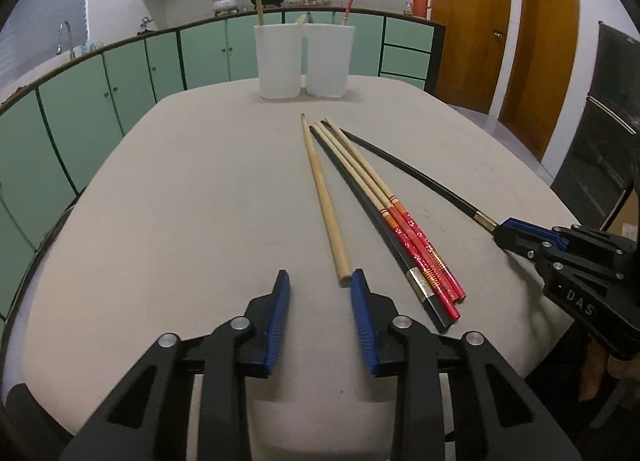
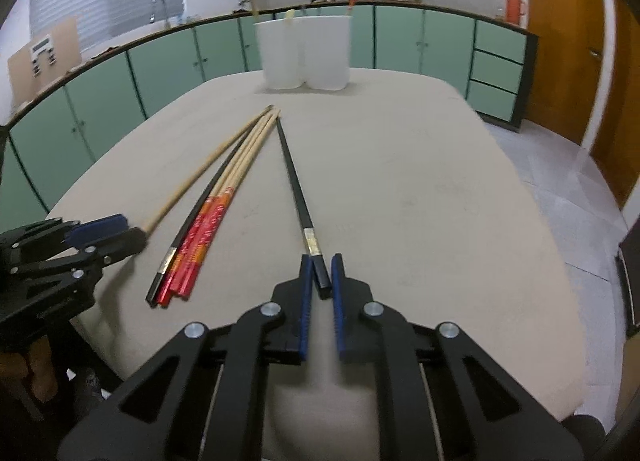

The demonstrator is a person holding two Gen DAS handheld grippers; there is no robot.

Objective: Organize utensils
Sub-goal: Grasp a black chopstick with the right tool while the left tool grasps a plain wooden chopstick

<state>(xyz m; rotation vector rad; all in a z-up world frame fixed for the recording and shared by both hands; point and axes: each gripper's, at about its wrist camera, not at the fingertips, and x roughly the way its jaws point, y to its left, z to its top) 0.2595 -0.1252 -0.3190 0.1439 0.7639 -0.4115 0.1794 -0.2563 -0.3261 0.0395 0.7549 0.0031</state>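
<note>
Several chopsticks lie on the beige table (image 1: pixel 180 201): a plain wooden one (image 1: pixel 326 205), a black one (image 1: pixel 372 217), two red-handled ones (image 1: pixel 416 245), and a separate black chopstick (image 1: pixel 408 173). My right gripper (image 2: pixel 320 273) has its blue pads around the thick end of that separate black chopstick (image 2: pixel 294 189), nearly closed on it; it also shows in the left wrist view (image 1: pixel 516 237). My left gripper (image 1: pixel 320 289) is open and empty, its right finger (image 1: pixel 360 293) touching the wooden chopstick's end. Two white holders (image 1: pixel 278 61) (image 1: pixel 328 61) stand at the far edge, with utensils inside.
Green kitchen cabinets (image 1: pixel 120 89) run behind the table, with a sink tap (image 1: pixel 66 37) at left. Wooden doors (image 1: pixel 472 21) stand at the right. The left gripper also shows in the right wrist view (image 2: pixel 100 237), beside the wooden chopstick (image 2: pixel 208 165).
</note>
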